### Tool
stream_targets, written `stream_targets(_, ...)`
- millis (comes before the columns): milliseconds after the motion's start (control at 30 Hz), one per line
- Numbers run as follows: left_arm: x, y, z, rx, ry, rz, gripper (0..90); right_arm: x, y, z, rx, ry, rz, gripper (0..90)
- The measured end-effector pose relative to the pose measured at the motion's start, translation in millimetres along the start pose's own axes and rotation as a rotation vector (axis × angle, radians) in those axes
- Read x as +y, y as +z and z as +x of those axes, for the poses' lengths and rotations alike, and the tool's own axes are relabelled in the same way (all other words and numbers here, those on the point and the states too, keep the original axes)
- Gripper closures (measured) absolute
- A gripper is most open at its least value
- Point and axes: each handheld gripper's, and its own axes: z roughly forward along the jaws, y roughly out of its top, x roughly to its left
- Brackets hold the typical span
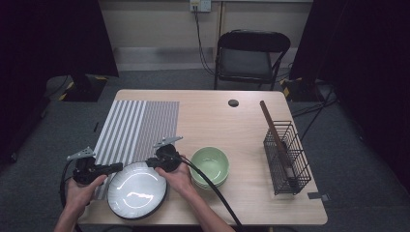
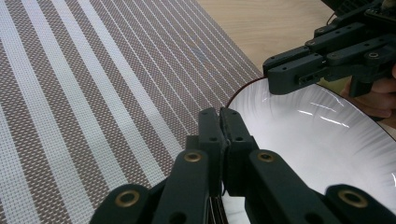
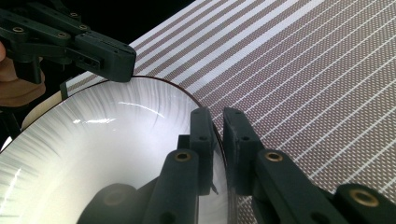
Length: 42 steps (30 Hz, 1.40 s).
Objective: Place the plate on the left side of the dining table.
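A white plate (image 1: 137, 190) with a dark rim lies at the table's front left, partly over the striped placemat (image 1: 138, 123). My left gripper (image 1: 117, 167) is shut on the plate's left rim. My right gripper (image 1: 151, 163) is shut on the far right rim. In the left gripper view the jaws (image 2: 219, 114) pinch the rim, the plate (image 2: 317, 140) spreads to the right, and the right gripper (image 2: 289, 70) bites the far edge. In the right gripper view the rim passes between the jaws (image 3: 218, 114), the plate (image 3: 93, 149) lies to the left, and the left gripper (image 3: 112, 58) holds the opposite edge.
Stacked green bowls (image 1: 209, 166) stand just right of the plate. A black wire basket (image 1: 286, 157) with a wooden utensil (image 1: 270, 126) stands at the right. A black folding chair (image 1: 249, 55) is behind the table. Both gripper views show the placemat (image 2: 93, 93) (image 3: 303, 84) beside the plate.
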Motion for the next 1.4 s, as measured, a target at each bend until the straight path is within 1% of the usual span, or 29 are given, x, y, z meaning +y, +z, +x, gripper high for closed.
stream_targets(67,-0.7,0.1,1.0,-0.006,-0.002,-0.006,88.6,-0.1,0.0,0.0,-0.001,0.0,-0.001,83.5)
stream_targets(167,-0.9,1.6,0.8,-0.007,-0.006,0.003,87.0,-0.9,0.2,-1.0,0.009,0.009,-0.009,83.5)
stream_targets(200,-1.0,3.7,0.0,-0.006,0.002,0.018,87.0,-0.9,0.2,-1.0,0.009,0.009,-0.009,83.5)
stream_targets(233,-0.9,5.5,-1.1,0.0,0.007,0.012,86.2,-0.5,0.3,-1.1,0.009,0.009,-0.006,83.5)
stream_targets(333,-0.2,5.6,-1.5,0.002,0.015,0.017,86.5,-0.6,0.4,-1.1,0.009,0.008,-0.007,83.5)
stream_targets(367,0.4,5.1,-3.1,0.013,0.024,0.02,86.6,-0.6,0.5,-1.0,0.009,0.007,-0.011,83.5)
stream_targets(400,0.4,5.1,-3.1,0.013,0.024,0.02,86.8,-0.6,0.5,-1.0,0.009,0.007,-0.011,83.5)
stream_targets(433,0.7,4.1,-2.2,0.009,0.02,0.014,86.9,0.3,1.3,-0.7,0.01,-0.006,-0.018,83.5)
stream_targets(467,0.4,3.5,-1.5,0.005,0.009,0.009,87.0,0.8,1.5,-0.4,0.011,-0.008,-0.019,83.5)
stream_targets(500,0.1,2.8,0.7,-0.008,-0.011,0.0,87.2,1.5,1.8,-0.2,0.01,-0.01,-0.022,83.5)
stream_targets(567,0.1,2.4,1.5,-0.012,-0.01,0.002,87.4,2.7,2.0,-0.1,0.009,-0.011,-0.023,83.7)
stream_targets(600,0.1,2.6,0.8,-0.009,0.0,0.0,87.4,3.5,2.4,-0.5,0.014,-0.007,-0.025,83.9)
stream_targets(633,0.1,2.7,0.3,-0.006,0.002,-0.002,87.4,4.1,2.7,-0.9,0.02,0.002,-0.025,84.1)
stream_targets(700,0.0,2.0,1.8,-0.013,-0.002,0.0,87.5,5.0,3.1,-0.4,0.017,-0.009,-0.031,84.4)
stream_targets(767,-0.1,2.0,1.8,-0.014,-0.002,-0.001,87.5,5.2,3.2,-0.7,0.021,-0.008,-0.029,84.4)
stream_targets(800,0.2,2.2,-0.2,-0.001,0.01,0.0,87.3,5.0,3.2,-0.9,0.019,-0.001,-0.028,84.1)
stream_targets(867,0.7,2.2,-1.7,0.005,0.017,0.004,87.3,4.9,3.2,-0.5,0.017,-0.002,-0.03,83.9)
stream_targets(933,0.8,2.1,-2.5,0.014,0.028,0.004,87.3,3.2,3.7,0.1,0.007,-0.001,-0.01,80.7)
stream_targets(967,0.6,2.0,-1.8,0.008,0.025,0.001,87.3,-0.8,5.2,1.3,-0.003,0.002,0.005,79.2)
stream_targets(1033,0.7,1.5,-1.8,0.009,0.026,0.002,87.4,-2.1,5.1,2.3,-0.008,-0.007,0.002,79.5)
stream_targets(1067,0.7,1.3,-1.8,0.008,0.024,0.0,87.6,-2.7,4.6,1.6,-0.005,-0.001,-0.008,80.3)
stream_targets(1100,0.6,0.5,-1.6,0.009,0.023,-0.007,87.7,-2.6,4.6,1.2,-0.002,0.004,-0.008,80.6)
stream_targets(1167,0.4,-1.4,0.4,0.001,0.02,-0.023,88.1,-1.2,3.9,1.4,-0.001,-0.007,-0.019,81.6)
stream_targets(1233,-0.4,-2.4,1.4,-0.005,0.003,-0.04,88.8,-0.1,4.3,1.0,0.004,-0.006,-0.014,81.6)
stream_targets(1267,-0.4,-2.2,1.2,-0.005,0.002,-0.04,88.8,-0.2,4.3,1.0,0.004,-0.008,-0.015,81.6)
stream_targets(1300,-0.1,-2.3,0.5,0.002,0.017,-0.037,88.7,-0.4,4.2,1.1,0.002,-0.011,-0.015,81.7)
stream_targets(1333,-0.3,-1.9,-0.4,0.007,0.017,-0.039,88.7,-0.5,4.2,0.9,0.004,-0.011,-0.016,81.8)
stream_targets(1367,-0.4,-1.3,-0.3,0.004,0.004,-0.039,88.3,-0.9,4.1,0.4,0.007,-0.011,-0.018,81.9)
stream_targets(1400,-0.7,-0.8,-0.2,-0.001,0.008,-0.036,87.6,-1.2,3.9,0.3,0.008,-0.011,-0.018,82.0)
